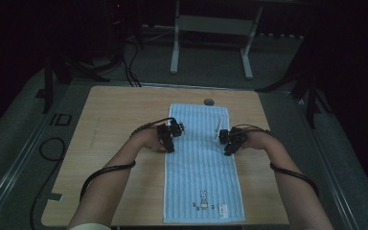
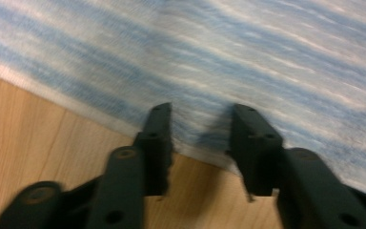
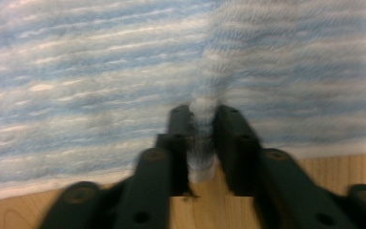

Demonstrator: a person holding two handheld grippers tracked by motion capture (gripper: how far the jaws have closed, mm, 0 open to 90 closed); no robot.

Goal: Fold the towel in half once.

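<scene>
Right gripper was clamped on the towel edge; left gripper stood apart astride its edge and should have closed squarely before lifting.

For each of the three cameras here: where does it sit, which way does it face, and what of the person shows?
High view: above the person's side, facing forward and down on the table; forearms, left gripper, right gripper.
Left gripper view: on the left gripper, looking along its jaws, apart over the towel edge.
Right gripper view: on the right gripper, jaws pinching a towel fold.
Shared: the blue striped towel and wooden table.
</scene>
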